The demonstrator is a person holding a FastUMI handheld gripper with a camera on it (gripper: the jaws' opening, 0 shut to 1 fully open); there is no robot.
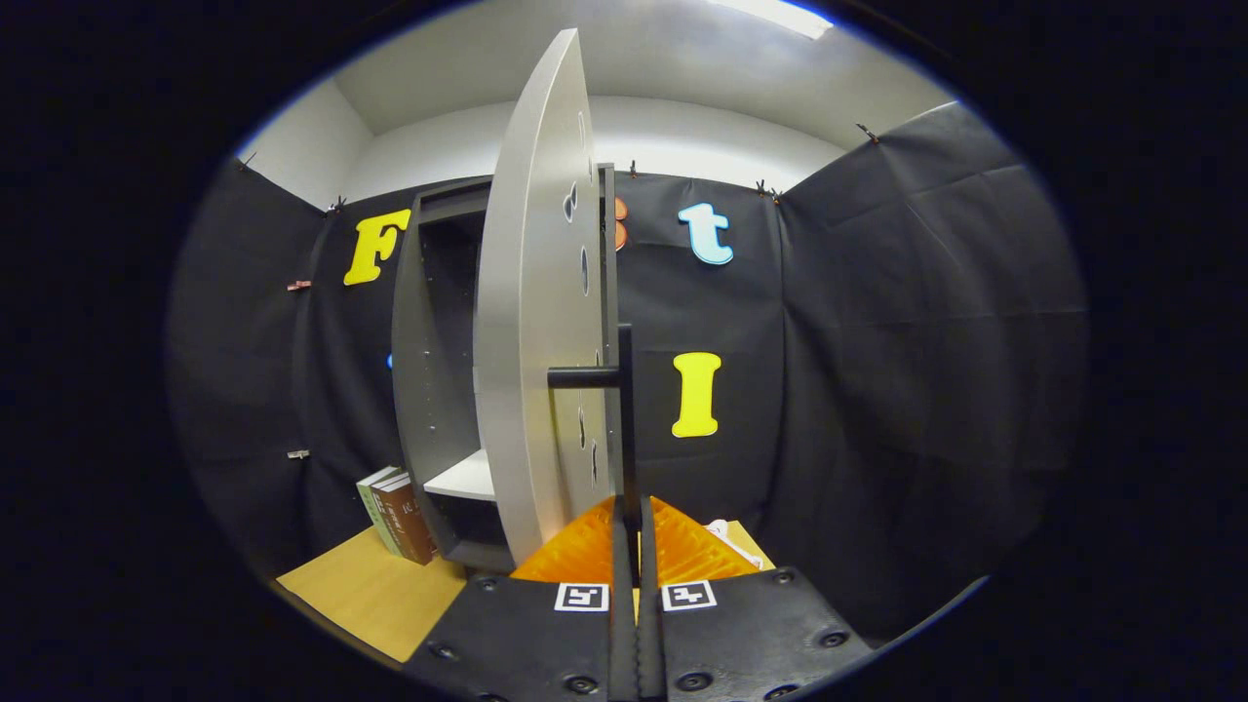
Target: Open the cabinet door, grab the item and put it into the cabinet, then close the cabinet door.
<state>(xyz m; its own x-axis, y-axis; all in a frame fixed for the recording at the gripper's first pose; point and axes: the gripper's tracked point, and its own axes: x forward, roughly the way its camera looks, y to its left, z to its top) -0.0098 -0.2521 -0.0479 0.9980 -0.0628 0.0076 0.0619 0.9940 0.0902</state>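
While the tool (636, 531) is clamped narrow on the black bar handle (624, 419) of the half-open cabinet door (531, 322), an even arc should be pulled so the books (395, 512), at eight o'clock on the worktop (375, 590), can be shelved.

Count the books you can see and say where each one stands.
2 books, upright side by side on the wooden table, leaning against the cabinet's left wall, left of the gripper, whose fingers are closed on the open door's handle. The cabinet may hide more.
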